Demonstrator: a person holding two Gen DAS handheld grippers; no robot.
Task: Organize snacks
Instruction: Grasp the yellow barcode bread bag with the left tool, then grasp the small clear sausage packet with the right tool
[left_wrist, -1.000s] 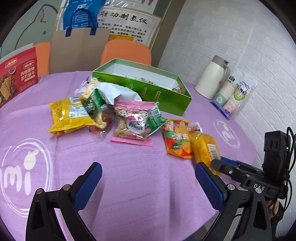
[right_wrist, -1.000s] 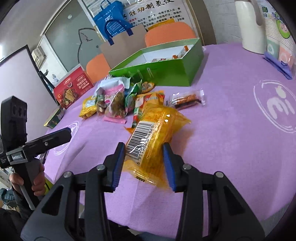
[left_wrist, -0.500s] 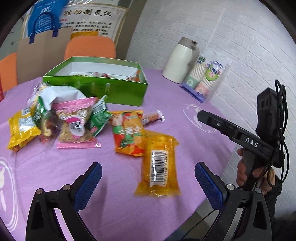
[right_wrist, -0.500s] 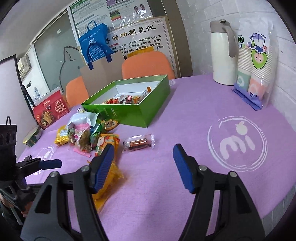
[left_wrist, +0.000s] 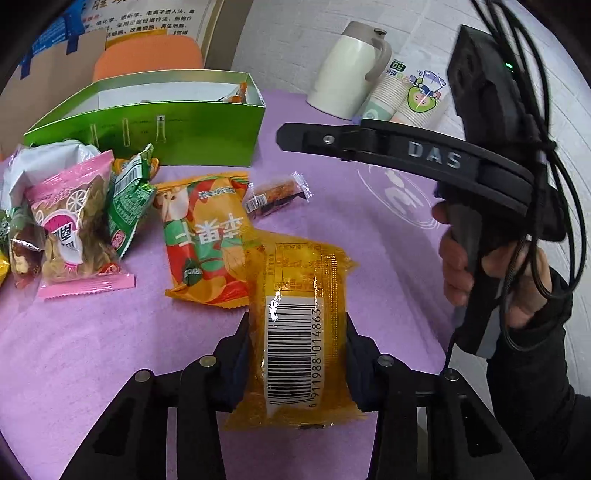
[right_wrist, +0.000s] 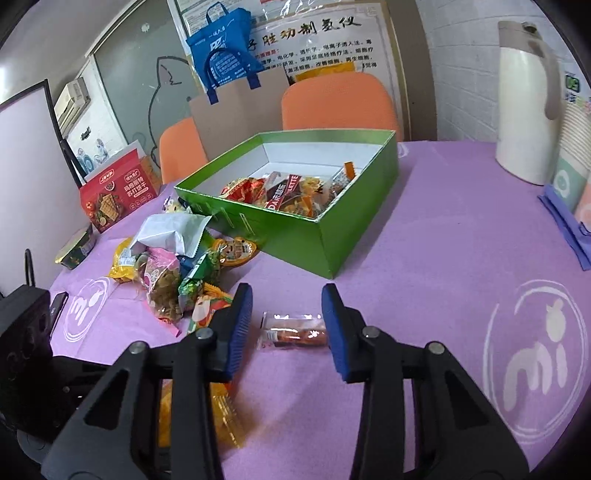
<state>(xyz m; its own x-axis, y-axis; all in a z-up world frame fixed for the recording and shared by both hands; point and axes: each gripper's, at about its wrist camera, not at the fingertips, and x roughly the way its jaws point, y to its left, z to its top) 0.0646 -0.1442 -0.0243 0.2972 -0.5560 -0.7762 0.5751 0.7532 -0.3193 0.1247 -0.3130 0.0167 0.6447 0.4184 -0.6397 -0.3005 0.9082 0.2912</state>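
Purple cloth covers our table (left_wrist: 92, 350), where our left gripper (left_wrist: 297, 343) pinches a yellow crinkly barcoded snack packet (left_wrist: 295, 325). Our right gripper (right_wrist: 286, 321) spreads wide around a small clear-wrapped reddish snack bar (right_wrist: 293, 330).

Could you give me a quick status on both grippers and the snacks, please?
Left gripper shut on yellow barcode packet. Right gripper open, jaws either side of small clear-wrapped snack. Green box ahead, path unobstructed.

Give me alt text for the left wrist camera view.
The left gripper clamps a yellow snack packet, barcode up, on a purple table. Beyond lie more snack packets and a green box; the right gripper hovers at right.
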